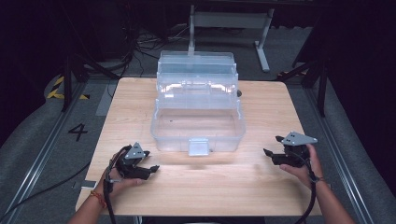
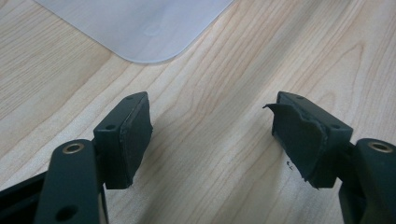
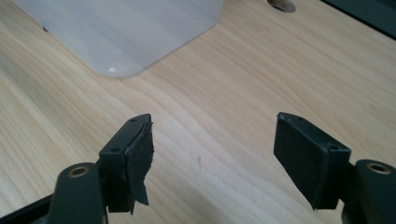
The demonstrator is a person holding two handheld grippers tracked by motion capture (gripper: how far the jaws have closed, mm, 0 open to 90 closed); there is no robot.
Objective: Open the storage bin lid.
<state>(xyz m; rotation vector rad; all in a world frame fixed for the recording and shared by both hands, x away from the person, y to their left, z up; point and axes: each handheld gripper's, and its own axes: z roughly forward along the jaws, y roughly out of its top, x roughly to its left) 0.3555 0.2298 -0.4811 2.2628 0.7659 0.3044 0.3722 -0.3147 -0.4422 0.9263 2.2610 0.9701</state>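
A clear plastic toolbox [image 1: 198,105] stands open mid-desk [image 1: 261,186], toward the far edge. Left tongs [image 1: 150,171] and right tongs [image 1: 272,145] rest released and empty near the front corners; likely next comes reaching for the box.

High view: fixed above the near edge of the table [image 1: 261,196], facing forward and down, far enough to take in the whole top. Gripper views: riding low, close to the wood, looking along their own jaws. Shared by all three: a corner of the clear box [image 1: 198,122] [image 2: 140,28] [image 3: 121,32].
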